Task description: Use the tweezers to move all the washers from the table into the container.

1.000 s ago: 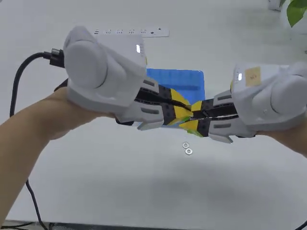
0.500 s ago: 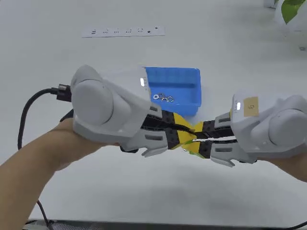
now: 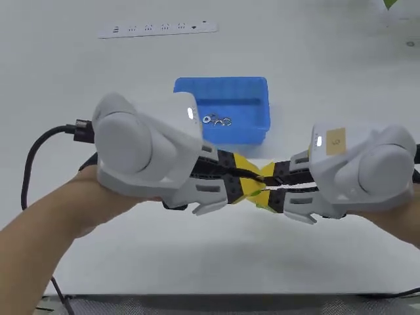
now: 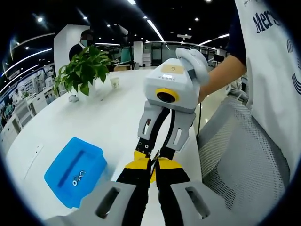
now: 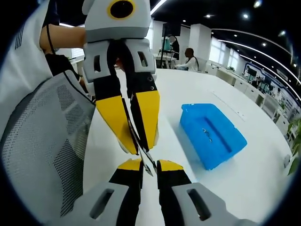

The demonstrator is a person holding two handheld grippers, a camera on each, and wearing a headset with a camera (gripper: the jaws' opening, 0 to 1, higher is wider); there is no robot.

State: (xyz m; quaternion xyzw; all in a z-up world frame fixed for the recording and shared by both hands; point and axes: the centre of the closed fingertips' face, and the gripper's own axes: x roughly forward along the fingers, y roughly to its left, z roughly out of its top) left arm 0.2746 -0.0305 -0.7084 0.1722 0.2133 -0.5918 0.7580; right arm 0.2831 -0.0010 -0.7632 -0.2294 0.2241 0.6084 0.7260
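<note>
My left gripper and right gripper meet tip to tip over the table, in front of the blue container. Thin metal tweezers run from between the left gripper's yellow jaws down into my right gripper. Both pairs of jaws are closed on them. In the left gripper view my own jaws touch the right gripper's tips. Several washers lie inside the container. The table right under the tips is hidden.
A white power strip lies at the far side. The left gripper's black cable loops at the left. A potted plant stands beyond the container. A mesh chair sits by the table's front edge.
The joined grippers have come toward me, off the container's front, so its washers now show. Two loose washers seen on the table earlier are now covered by the grippers.
</note>
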